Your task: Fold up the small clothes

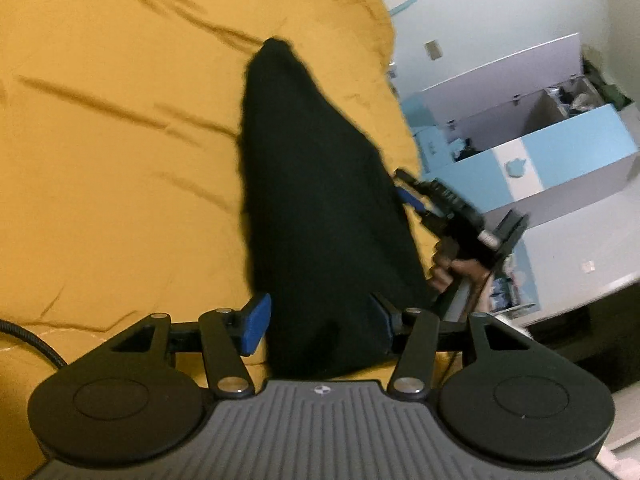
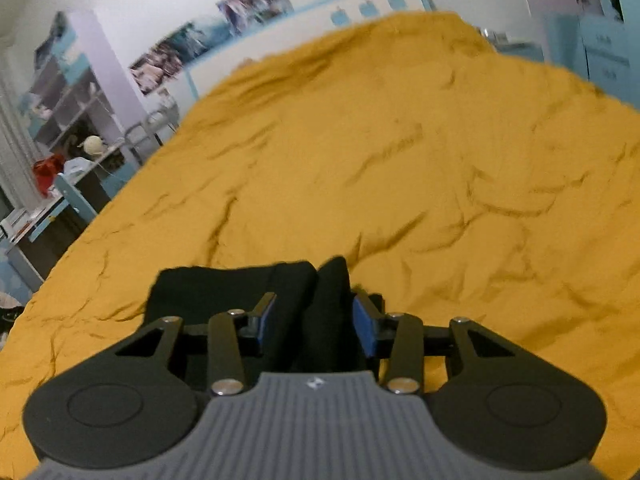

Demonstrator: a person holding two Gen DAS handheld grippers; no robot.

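Observation:
A black garment (image 1: 316, 184) lies in a long strip on the yellow bedcover (image 1: 120, 140). Its near end sits between the jaws of my left gripper (image 1: 320, 322). The left blue pad (image 1: 256, 324) stands at the cloth's edge without squeezing it, and the other pad is mostly hidden by cloth. My right gripper (image 1: 405, 186), held by a hand (image 1: 444, 268), is at the garment's right edge. In the right wrist view the right gripper (image 2: 316, 324) has a thick fold of the black garment (image 2: 240, 284) filling the gap between its pads.
The wrinkled yellow bedcover (image 2: 400, 160) fills most of both views. A blue and white cabinet (image 1: 560, 152) stands open beyond the bed's right edge. Shelves (image 2: 72, 96) and a cluttered desk (image 2: 60, 184) stand off the left side. A black cable (image 1: 32, 340) trails at the left.

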